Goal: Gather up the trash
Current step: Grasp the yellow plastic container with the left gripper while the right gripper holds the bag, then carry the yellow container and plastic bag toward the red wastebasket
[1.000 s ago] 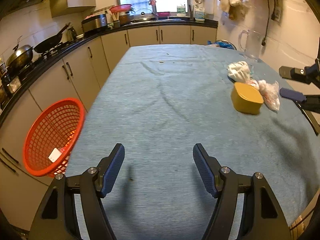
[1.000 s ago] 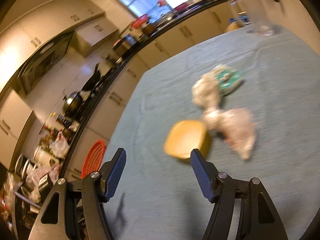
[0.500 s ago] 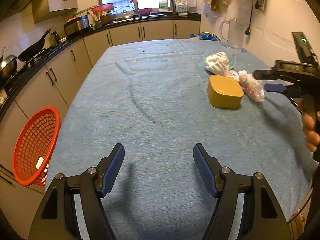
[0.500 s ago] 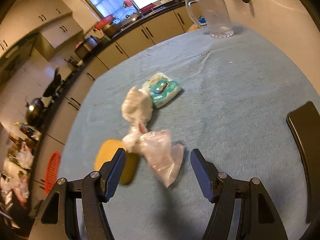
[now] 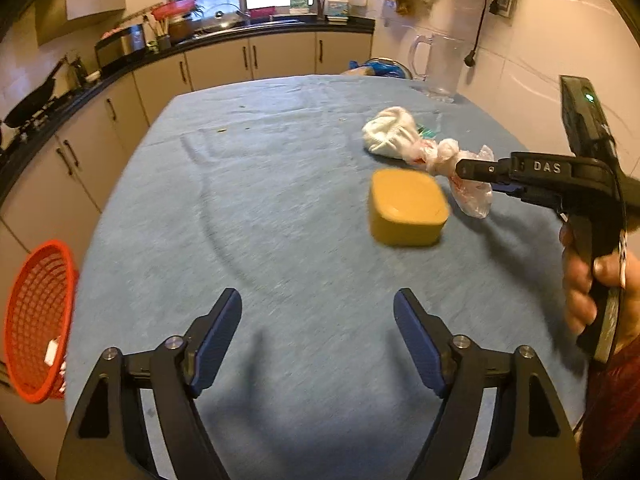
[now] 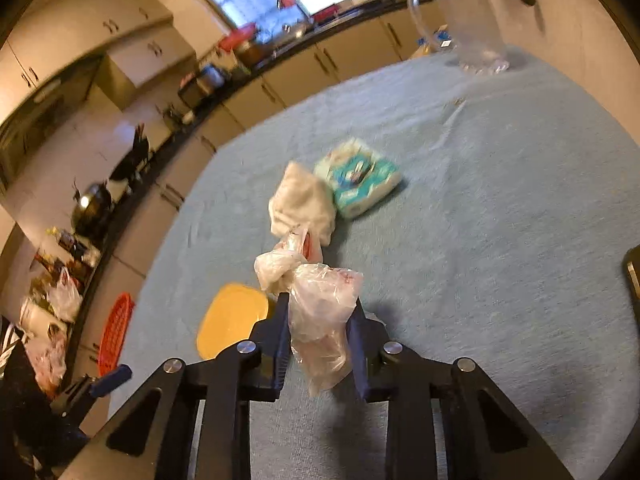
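A crumpled clear plastic bag point(image 6: 320, 312) lies on the blue tablecloth, knotted to a white bundle point(image 6: 300, 204) behind it. My right gripper point(image 6: 320, 302) has its jaws closing on the bag, and both pads press its sides. In the left wrist view the right gripper point(image 5: 460, 168) comes in from the right, its tip at the plastic bag point(image 5: 468, 196). My left gripper point(image 5: 316, 300) hangs over bare cloth near the front, its jaws opening with nothing between them. An orange basket point(image 5: 36, 320) hangs off the table's left side.
A yellow lidded box point(image 5: 406, 208) sits just left of the bag. A tissue pack point(image 6: 360, 180) lies beside the white bundle. A clear jug point(image 5: 440, 64) stands at the far right. Kitchen counters run along the left and back. A dark flat object point(image 6: 632, 272) lies at the right edge.
The right gripper came down over the plastic bag and its jaws closed onto it. The left gripper swung right toward the yellow box and its jaws spread wider.
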Available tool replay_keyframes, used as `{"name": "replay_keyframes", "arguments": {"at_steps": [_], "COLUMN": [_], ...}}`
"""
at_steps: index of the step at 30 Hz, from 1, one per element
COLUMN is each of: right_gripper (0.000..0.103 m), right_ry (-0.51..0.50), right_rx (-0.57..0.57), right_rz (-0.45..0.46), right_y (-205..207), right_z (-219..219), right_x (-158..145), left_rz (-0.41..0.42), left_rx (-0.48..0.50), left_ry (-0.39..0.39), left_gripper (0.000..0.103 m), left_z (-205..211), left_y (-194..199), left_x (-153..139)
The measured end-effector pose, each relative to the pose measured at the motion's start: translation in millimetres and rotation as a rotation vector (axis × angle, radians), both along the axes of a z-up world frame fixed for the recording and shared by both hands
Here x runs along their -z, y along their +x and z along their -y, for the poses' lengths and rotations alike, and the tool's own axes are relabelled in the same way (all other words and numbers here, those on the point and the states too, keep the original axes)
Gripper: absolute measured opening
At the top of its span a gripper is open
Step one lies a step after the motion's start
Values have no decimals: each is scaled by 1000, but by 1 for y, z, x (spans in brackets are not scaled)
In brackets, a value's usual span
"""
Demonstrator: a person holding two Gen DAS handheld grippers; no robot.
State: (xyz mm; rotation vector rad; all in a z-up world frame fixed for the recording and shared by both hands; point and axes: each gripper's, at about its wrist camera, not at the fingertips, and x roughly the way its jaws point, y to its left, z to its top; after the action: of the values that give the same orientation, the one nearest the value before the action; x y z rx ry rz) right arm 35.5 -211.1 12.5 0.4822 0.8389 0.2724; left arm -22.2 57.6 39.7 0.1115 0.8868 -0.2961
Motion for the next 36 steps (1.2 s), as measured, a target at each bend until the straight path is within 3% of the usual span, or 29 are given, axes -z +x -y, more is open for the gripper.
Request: {"name": "replay_keyframes", "arguments": {"at_steps": [6,9,20,25,27,36], "right_gripper": [28,28,28,28,28,28], "right_ry": [10,22,69,91,89,51], "right_rx": [95,100,100,93,87,29], "right_rz": [104,100,74,61,65,94], "right_y": [-17,-19,-15,-11,-10,-10], "right_z": [17,20,26,28,27,13], "right_x": [-16,-16,-13,-11,-11,-13], "left_rz": [-49,-61,-111,-105,-102,-48], "left_rx": [27,42,24,13,14,-34], "left_ry": [-8,-7,44,21,21,1], "left_gripper": [79,84,86,83,65,64], "left_z": [34,50,87,80,76,31], "left_y": [27,39,80,84,82,61], "left_x": [2,4,30,36,35,26]}}
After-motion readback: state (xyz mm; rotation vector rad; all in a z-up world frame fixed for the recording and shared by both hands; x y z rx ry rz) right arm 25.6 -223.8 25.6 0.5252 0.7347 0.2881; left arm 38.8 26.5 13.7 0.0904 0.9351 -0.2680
